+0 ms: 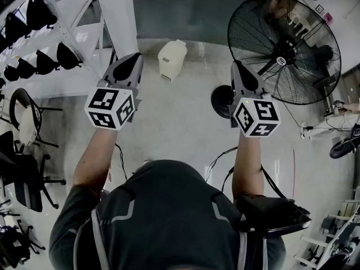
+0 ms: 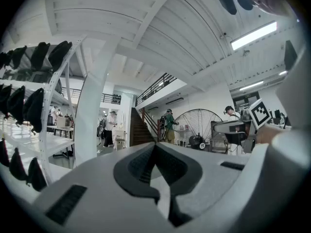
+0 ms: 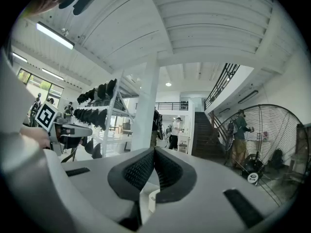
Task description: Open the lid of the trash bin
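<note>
In the head view a small white trash bin (image 1: pixel 171 59) with its lid down stands on the floor ahead, between and beyond my two grippers. My left gripper (image 1: pixel 134 57) is held out level to the bin's left, jaws shut on nothing. Level on the bin's right, my right gripper (image 1: pixel 236 65) is likewise shut and empty. Both are well short of the bin. In the left gripper view the dark pads (image 2: pixel 141 165) meet at the left gripper (image 2: pixel 154 147). The right gripper (image 3: pixel 154 152) shows the same in its own view.
A large black floor fan (image 1: pixel 284 49) stands at the right, its base (image 1: pixel 220 101) near my right gripper. A white column (image 1: pixel 115 16) and a rack of dark bags (image 1: pixel 34 32) are at the left, with chairs (image 1: pixel 22 117) beside them. People (image 2: pixel 168 126) stand far off by the stairs.
</note>
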{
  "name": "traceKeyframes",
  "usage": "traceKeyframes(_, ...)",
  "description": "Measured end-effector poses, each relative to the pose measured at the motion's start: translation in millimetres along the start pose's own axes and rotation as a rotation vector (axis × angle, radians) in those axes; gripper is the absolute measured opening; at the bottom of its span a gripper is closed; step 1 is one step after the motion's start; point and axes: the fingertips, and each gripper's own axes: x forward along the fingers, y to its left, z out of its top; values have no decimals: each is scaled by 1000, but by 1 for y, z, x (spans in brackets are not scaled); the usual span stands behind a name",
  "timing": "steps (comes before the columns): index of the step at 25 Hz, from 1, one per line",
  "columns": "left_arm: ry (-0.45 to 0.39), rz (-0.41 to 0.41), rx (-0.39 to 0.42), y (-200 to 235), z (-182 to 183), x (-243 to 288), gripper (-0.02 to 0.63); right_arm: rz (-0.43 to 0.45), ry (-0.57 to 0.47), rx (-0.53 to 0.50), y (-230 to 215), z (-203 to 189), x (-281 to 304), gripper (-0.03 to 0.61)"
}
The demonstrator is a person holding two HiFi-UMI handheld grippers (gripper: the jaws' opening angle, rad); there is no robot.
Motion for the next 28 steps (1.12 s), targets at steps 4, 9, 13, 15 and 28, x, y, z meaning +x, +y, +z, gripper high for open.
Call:
traceKeyframes(4,2,24,-24,6,-1,-1,8,11,2,-9,-1,0,2,25)
traceKeyframes(9,-12,36,-34,11,2,-8,8,30,-8,-6,4,2,-3,25)
traceKeyframes(13,-19,39,-38,15,-1,-16,8,13,-2,1,8,-1,-2,26)
traceKeyframes(15,-19,31,-31,18,-2,-18,8,6,-2,-12,13,0,1,26)
traceKeyframes(28,-5,-70,91,40,-20,-32,9,-34,-15,-18,62,-1,12,30)
